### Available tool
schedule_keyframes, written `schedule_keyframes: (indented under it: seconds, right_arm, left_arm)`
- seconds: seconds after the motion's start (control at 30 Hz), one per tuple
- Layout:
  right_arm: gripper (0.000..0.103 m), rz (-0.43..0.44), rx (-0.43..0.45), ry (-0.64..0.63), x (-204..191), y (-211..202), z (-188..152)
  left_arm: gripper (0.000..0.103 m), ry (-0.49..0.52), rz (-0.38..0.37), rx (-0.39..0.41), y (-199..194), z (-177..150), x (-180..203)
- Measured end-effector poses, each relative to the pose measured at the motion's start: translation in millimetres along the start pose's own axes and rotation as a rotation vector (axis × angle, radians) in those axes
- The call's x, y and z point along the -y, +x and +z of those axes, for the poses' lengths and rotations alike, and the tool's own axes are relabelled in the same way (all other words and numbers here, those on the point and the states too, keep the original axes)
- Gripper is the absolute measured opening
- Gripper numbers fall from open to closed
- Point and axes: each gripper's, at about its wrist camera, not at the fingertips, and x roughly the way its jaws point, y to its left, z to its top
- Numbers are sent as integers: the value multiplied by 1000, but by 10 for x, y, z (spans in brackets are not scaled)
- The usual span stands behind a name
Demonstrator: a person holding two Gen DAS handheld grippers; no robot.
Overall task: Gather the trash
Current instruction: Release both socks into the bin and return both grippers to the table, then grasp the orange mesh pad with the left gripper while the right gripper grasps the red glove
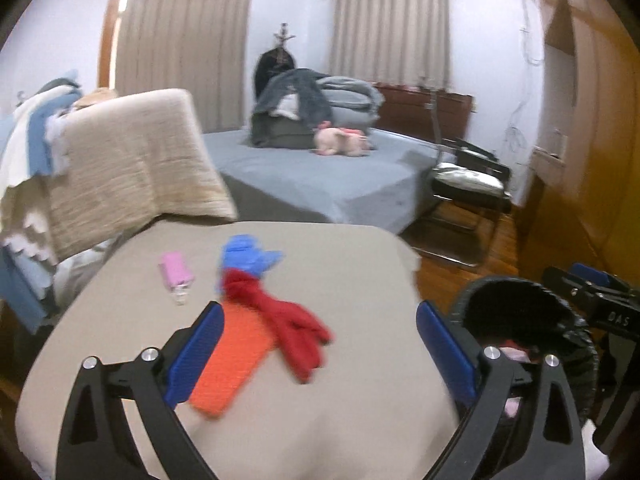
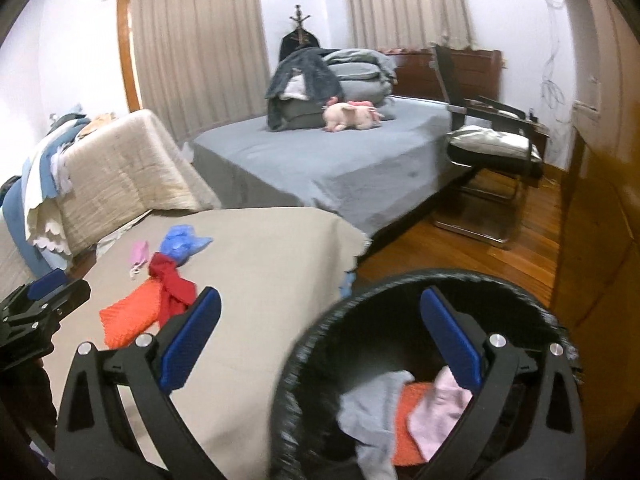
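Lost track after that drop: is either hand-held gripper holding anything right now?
Nothing is held. The left hand-held gripper and the right hand-held gripper both stand open with empty jaws.

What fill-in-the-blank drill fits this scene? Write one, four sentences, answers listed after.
1. The red knitted glove lies across the ____ knitted cloth.
2. The crumpled blue plastic bag rests on the ____ tablecloth.
3. The round black bin already holds grey, orange and ____ pieces.
4. Both the left hand-held gripper and right hand-held gripper stand ____.

Missing words: orange; beige; pink; open
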Motion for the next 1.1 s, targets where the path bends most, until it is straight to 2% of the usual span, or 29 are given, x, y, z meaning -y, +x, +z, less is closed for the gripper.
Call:
schedule_keyframes:
  seconds: [0.2, 0.47, 0.77, 1.1]
  right_arm:
    - [97, 42, -14, -44, -435, 321, 43]
    - [97, 80, -50, -90, -987, 805, 42]
    - [97, 79, -87, -133, -1246, 1213, -15]
    - [97, 76, -121, -141, -1259, 1456, -87]
  left_arm:
    - [95, -32, 91, -11, 116, -59, -518]
    - [95, -66, 147, -73, 437, -211, -995]
    - [95, -103, 154, -161, 867, -390, -1284]
    - [92, -148, 133, -224, 1180, -526, -1369]
